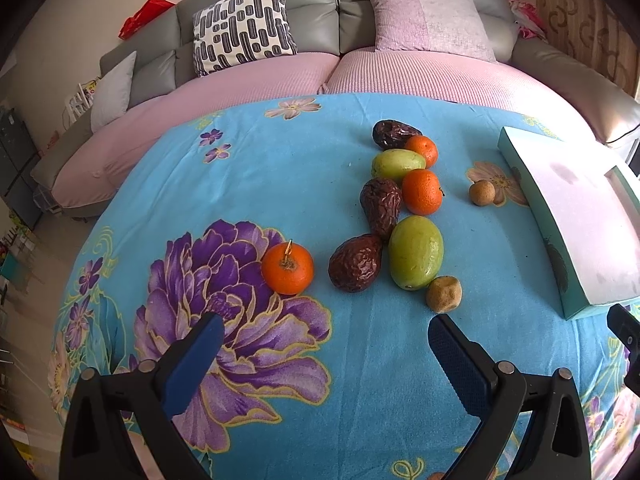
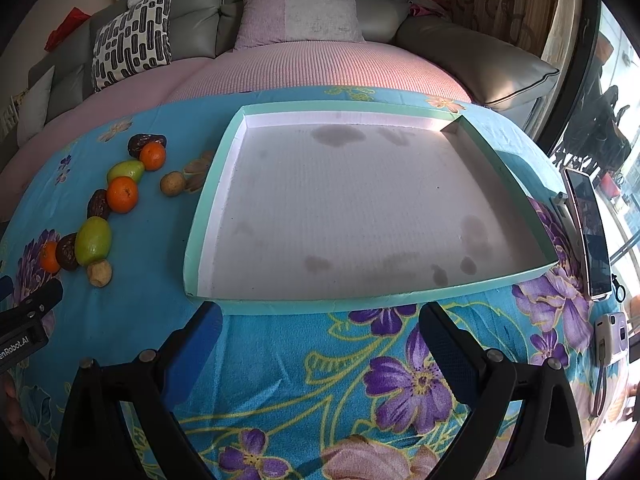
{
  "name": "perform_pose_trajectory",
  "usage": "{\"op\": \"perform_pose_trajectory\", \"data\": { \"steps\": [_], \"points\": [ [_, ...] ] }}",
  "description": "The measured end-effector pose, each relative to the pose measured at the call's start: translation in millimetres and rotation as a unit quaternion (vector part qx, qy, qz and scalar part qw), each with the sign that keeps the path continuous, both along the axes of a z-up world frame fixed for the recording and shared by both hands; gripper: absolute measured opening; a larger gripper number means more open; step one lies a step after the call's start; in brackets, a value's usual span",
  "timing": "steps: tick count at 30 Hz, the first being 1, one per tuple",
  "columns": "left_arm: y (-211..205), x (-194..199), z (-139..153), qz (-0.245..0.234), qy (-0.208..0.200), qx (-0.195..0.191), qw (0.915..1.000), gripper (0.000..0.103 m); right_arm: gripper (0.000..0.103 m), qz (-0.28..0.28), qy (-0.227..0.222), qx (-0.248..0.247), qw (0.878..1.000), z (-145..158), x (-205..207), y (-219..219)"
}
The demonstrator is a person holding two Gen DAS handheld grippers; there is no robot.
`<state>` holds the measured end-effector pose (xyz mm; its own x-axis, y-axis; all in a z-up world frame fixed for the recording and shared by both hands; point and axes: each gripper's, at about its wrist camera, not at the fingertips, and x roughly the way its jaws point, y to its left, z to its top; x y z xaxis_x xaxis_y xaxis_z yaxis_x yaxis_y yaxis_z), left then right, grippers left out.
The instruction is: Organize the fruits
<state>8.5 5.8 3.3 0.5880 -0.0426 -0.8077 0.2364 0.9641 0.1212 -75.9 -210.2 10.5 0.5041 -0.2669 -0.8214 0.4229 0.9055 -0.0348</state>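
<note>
A blue floral cloth (image 1: 320, 360) is covering the table, with a grey and pink sofa (image 1: 400, 68) sitting behind it. A shallow teal-rimmed tray (image 2: 208, 200) is lying on the cloth's right side, its white floor stained but holding nothing. To its left, the fruits are lying loose on the cloth in a rough line: green fruits (image 1: 416, 252), wrinkled dark dates (image 1: 355, 263), oranges (image 1: 422, 192) and small tan fruits (image 1: 443, 294). One orange (image 1: 287, 267) is sitting apart on a purple flower. The left gripper (image 1: 322, 332) is hovering near that orange, fingers spread wide, holding nothing. The right gripper (image 2: 320, 320) is waiting before the tray's near edge, equally spread and unloaded. Sorting seems not yet begun; every fruit is waiting outside the tray.
</note>
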Motion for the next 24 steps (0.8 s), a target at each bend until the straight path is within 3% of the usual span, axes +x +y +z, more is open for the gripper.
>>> {"op": "perform_pose_trajectory", "data": {
  "steps": [24],
  "points": [
    [-1.9, -1.0, -1.5, -0.008, 0.003, -0.002, 1.0000, 0.103, 0.099, 0.001, 0.000, 0.001, 1.000, -1.6, -0.6, -1.3]
  ]
}}
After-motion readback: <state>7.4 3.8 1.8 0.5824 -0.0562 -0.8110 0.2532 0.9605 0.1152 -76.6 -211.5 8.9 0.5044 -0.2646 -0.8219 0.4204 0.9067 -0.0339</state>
